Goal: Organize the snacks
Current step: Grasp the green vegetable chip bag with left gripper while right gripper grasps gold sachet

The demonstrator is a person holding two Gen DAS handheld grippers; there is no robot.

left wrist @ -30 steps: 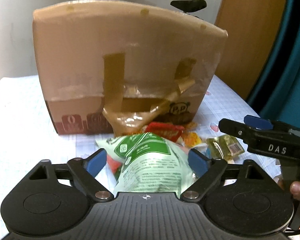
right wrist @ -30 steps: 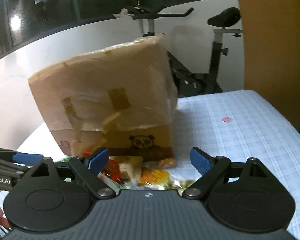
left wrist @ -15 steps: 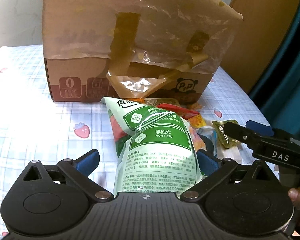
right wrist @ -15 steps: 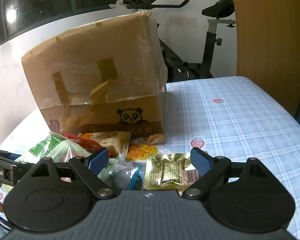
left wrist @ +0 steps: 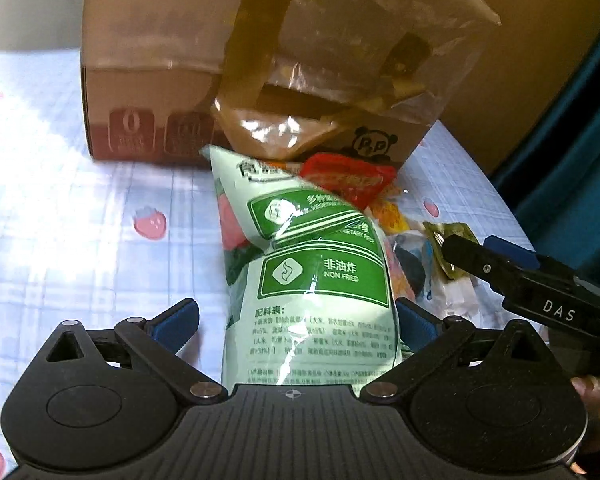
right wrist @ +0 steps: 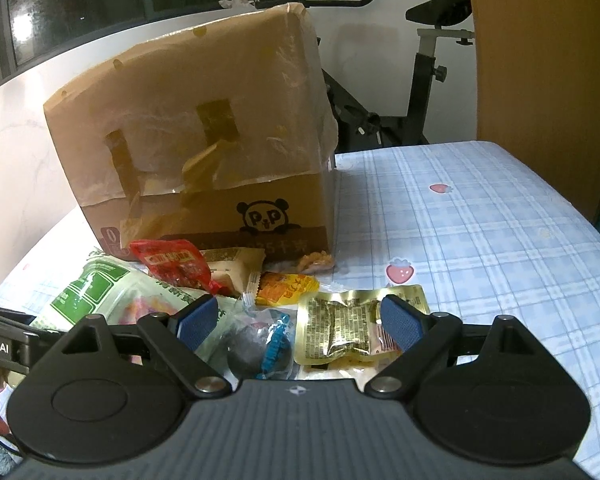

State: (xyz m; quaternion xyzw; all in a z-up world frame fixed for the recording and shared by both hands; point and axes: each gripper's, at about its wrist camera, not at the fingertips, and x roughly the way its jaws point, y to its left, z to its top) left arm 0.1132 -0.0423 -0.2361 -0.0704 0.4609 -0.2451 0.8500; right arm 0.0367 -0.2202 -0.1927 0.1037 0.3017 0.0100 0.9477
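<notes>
The snacks lie in a heap on the tablecloth (right wrist: pixel 480 240), just in front of the cardboard box (right wrist: pixel 204 128). The left gripper (left wrist: pixel 296 322) stands wide open around the green bag (left wrist: pixel 320 280); its pads do not press it. The right gripper (right wrist: pixel 298 320) is open above the gold packet (right wrist: pixel 344 328) and the dark round snack (right wrist: pixel 252 350).

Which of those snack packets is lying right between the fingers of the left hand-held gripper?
The big pale-green bag with the "NON FRIED" label. The red, orange and gold packets lie further off, toward the box.
</notes>
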